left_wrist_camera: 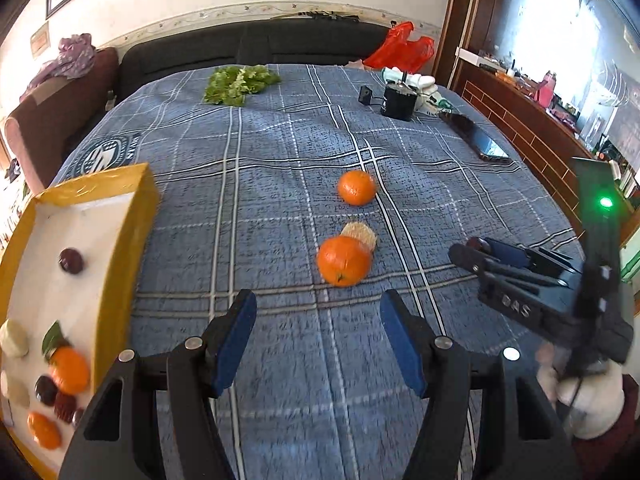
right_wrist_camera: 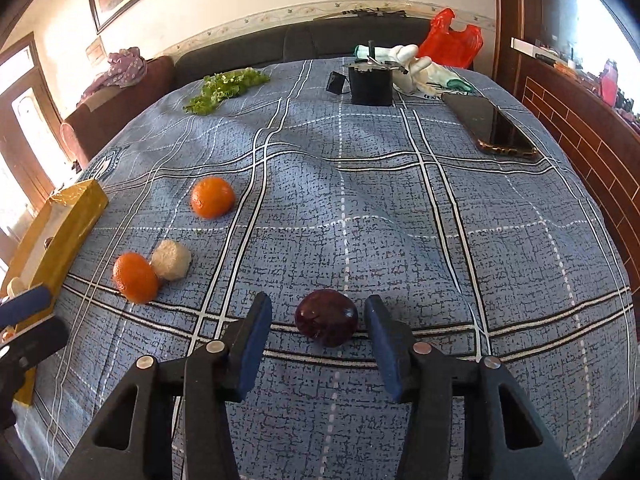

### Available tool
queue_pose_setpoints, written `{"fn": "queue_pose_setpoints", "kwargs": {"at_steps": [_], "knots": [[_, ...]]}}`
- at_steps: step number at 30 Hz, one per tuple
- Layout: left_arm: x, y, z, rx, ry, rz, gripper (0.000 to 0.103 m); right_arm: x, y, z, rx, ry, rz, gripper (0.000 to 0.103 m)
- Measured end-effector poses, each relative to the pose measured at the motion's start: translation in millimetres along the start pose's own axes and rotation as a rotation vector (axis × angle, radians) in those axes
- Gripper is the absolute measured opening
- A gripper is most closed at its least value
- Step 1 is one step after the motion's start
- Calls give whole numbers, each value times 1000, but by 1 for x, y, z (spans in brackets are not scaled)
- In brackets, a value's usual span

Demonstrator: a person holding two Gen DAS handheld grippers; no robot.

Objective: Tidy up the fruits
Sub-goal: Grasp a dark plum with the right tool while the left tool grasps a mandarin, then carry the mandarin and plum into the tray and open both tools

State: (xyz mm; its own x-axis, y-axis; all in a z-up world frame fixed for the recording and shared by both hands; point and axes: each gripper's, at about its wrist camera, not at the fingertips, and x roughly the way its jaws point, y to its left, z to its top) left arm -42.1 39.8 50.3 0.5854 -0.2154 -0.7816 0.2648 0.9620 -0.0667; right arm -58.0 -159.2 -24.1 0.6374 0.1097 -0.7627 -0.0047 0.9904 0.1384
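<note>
- blue plaid cloth (right_wrist_camera: 400, 208), rumpled, with yellow tray (left_wrist_camera: 132, 216) at its edge as landmark.
- dark plum (right_wrist_camera: 326, 317) farthest from tray, between right gripper (right_wrist_camera: 318, 314) jaws; spread, pads not yet touching it.
- 2 oranges: near orange (left_wrist_camera: 344, 261) touching pale round fruit (left_wrist_camera: 360, 234), far orange (left_wrist_camera: 356, 187) just beyond, both nearer tray.
- left gripper (left_wrist_camera: 318, 318) spread, empty, short of near orange.
- risk: off-centre squeeze could squirt plum away over soft folds; could bruise it too.
</note>
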Motion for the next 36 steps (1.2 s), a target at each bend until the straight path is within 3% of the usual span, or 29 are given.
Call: {"fn": "queue_pose_setpoints", "kwargs": {"at_steps": [7,18,19,20,22,29,36], "knots": [[36,-8,12,44,26,-17,63,-1,1,-1,0,0,-18,34],[62,-19,12,72,59,-15,62,-1,1,0,5,-2,-17,32],[61,-19,11,71,56,-8,53,-2,1,0,5,-3,-17,32],[61,-19,11,68,52,0,37,-2,1,0,6,-5,-17,32],[60,-17,12,55,51,6,36,-3,1,0,7,-8,-16,32],[39,-1,8,-31,18,-11,36,-8,2,-1,7,-34,-12,32],[-21,16,-5,-76,-72,4,36,-11,1,1,3,-69,-11,32]]}}
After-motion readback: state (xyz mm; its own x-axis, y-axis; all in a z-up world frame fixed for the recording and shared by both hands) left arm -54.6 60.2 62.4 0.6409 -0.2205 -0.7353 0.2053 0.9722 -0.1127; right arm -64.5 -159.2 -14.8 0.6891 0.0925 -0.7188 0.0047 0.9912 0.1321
